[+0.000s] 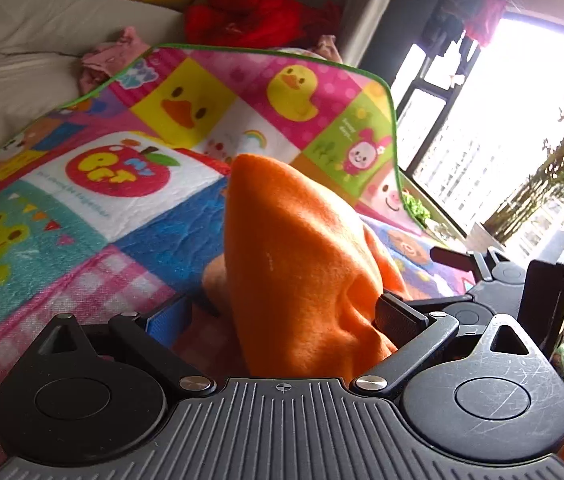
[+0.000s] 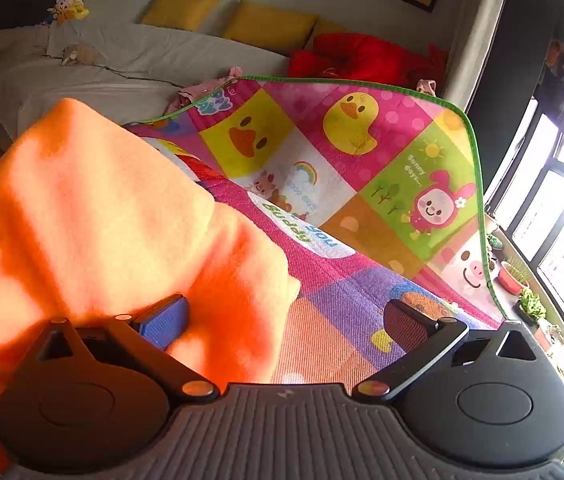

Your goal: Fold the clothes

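An orange fleece garment (image 1: 301,264) lies bunched in a peak on a colourful cartoon play mat (image 1: 186,108). My left gripper (image 1: 283,318) stands wide open around it. The cloth leans on the black right pad, and the blue left pad (image 1: 168,320) is clear of it. In the right wrist view the same orange garment (image 2: 94,216) fills the left side and drapes over the blue left pad (image 2: 164,322). My right gripper (image 2: 285,322) is open, with only the mat (image 2: 361,128) in the gap beside the cloth. The right gripper's black body (image 1: 521,288) shows at the left view's right edge.
Behind the mat is a grey sofa (image 2: 122,64) with yellow cushions (image 2: 270,24), a red garment (image 2: 361,60) and a small pink garment (image 1: 110,60). Bright windows (image 1: 501,120) and potted plants (image 2: 529,304) line the right side. The mat's green-trimmed edge (image 2: 477,160) runs down the right.
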Demonstrator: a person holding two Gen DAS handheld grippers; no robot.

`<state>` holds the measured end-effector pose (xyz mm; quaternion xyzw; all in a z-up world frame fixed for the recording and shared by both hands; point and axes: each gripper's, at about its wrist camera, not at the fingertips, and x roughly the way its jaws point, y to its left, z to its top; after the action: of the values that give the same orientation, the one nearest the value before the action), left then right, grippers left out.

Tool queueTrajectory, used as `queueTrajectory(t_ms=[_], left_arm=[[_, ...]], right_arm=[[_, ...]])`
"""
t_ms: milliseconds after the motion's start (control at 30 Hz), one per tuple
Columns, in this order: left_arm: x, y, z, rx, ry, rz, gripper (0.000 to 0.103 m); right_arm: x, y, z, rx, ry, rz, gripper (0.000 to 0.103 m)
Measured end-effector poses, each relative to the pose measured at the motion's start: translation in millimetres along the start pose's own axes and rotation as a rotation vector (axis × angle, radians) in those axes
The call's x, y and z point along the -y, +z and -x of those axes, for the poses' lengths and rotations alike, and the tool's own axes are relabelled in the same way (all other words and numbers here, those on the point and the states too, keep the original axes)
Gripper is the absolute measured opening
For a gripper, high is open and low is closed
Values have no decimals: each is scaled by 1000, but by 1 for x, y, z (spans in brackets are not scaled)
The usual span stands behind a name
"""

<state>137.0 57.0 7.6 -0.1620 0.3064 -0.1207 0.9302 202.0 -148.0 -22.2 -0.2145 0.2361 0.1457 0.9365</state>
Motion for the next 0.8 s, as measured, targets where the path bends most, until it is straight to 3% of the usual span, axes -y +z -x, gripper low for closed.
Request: queueTrajectory(t_ms=[100,267,367,500,667,800], left_arm=[[12,-8,-17,-50,32,-69,101],[4,-13,-26,-82,24,-48,102],[3,-12,-30,-91,24,-48,103],[9,-13,-30,-101,25,-64,102],[12,-1,0,-18,-27,-42,102],[4,6,11,42,13,3,102]], right_arm=[[4,1,2,-13,23,-11,103],[16,-1,35,47,76,-33,103],[11,-9,42,23,142,1,103],[4,-21,36,2,113,28,103],[9,-29,30,-3,116,2,103],[15,-33,27,-13,115,-28,103]])
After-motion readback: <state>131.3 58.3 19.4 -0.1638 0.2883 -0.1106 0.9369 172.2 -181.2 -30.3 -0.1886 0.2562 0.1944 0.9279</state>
